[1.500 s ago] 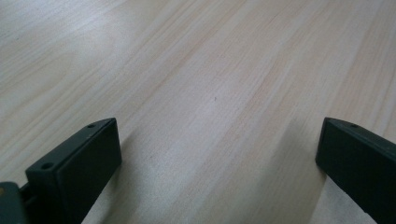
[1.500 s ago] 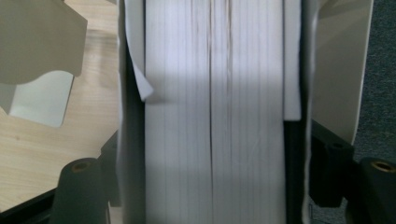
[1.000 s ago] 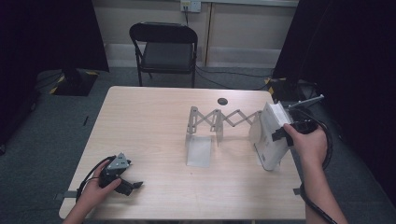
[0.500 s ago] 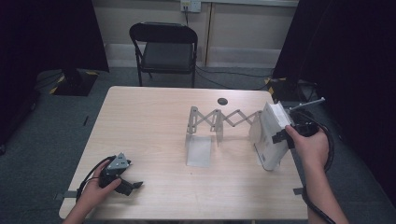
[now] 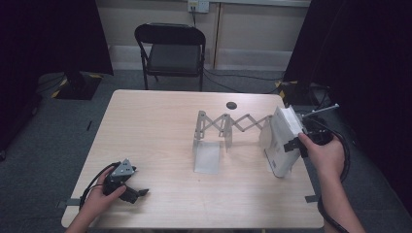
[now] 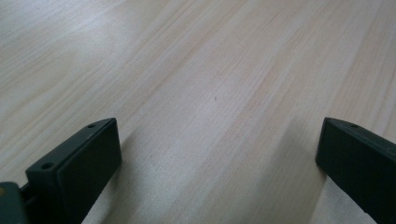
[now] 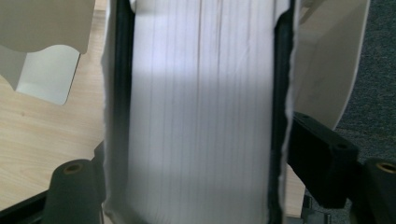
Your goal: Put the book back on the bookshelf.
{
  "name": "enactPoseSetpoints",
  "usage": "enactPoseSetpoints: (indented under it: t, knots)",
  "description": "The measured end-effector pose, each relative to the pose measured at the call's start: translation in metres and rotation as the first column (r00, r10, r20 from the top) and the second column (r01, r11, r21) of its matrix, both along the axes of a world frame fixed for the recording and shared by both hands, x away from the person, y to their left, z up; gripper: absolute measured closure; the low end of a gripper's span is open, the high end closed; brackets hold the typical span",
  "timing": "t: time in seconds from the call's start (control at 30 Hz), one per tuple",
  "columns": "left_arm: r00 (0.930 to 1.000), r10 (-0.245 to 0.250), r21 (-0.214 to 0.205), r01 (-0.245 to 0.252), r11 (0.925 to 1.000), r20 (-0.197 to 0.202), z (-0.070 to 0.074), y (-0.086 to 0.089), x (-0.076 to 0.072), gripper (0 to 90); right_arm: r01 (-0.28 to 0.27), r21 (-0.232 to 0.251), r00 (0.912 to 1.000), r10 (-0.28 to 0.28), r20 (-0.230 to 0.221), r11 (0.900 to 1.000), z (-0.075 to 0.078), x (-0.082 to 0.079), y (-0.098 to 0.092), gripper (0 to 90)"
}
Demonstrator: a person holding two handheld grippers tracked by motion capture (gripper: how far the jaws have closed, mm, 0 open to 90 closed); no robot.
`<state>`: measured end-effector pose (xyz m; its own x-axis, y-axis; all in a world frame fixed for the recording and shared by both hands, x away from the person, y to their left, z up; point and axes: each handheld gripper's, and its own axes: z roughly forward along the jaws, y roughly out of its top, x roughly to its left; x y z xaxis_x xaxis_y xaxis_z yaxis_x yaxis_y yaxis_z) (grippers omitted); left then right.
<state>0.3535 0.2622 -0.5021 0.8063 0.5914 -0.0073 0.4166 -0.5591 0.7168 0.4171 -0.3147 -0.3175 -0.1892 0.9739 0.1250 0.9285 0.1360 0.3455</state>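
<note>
A thick white book (image 5: 281,141) stands on end at the right end of a white accordion book rack (image 5: 228,124) on the wooden table (image 5: 155,126). My right gripper (image 5: 297,143) is shut on the book from the right side. In the right gripper view its page edges (image 7: 201,116) span the gap between both jaws, whose pads press the covers, and white rack panels (image 7: 46,70) show on either side. My left gripper (image 5: 136,193) rests on the table near the front left corner. It stands open, with bare wood between its jaws (image 6: 217,154).
A black folding chair (image 5: 170,48) stands behind the table. A dark round cable hole (image 5: 231,105) sits near the table's far edge. The rack's left end panel (image 5: 208,155) stands mid-table. The right table edge lies just beyond the book.
</note>
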Motion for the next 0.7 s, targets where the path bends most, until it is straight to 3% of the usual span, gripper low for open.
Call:
enactPoseSetpoints:
  t: [0.7]
  knots:
    - [1.0000,0.002,0.000,-0.002,1.0000,0.000,0.000,0.000,0.000,0.0,-0.043,0.037,0.9991,0.043,0.002,0.9984,-0.015,-0.009,0.005,23.9]
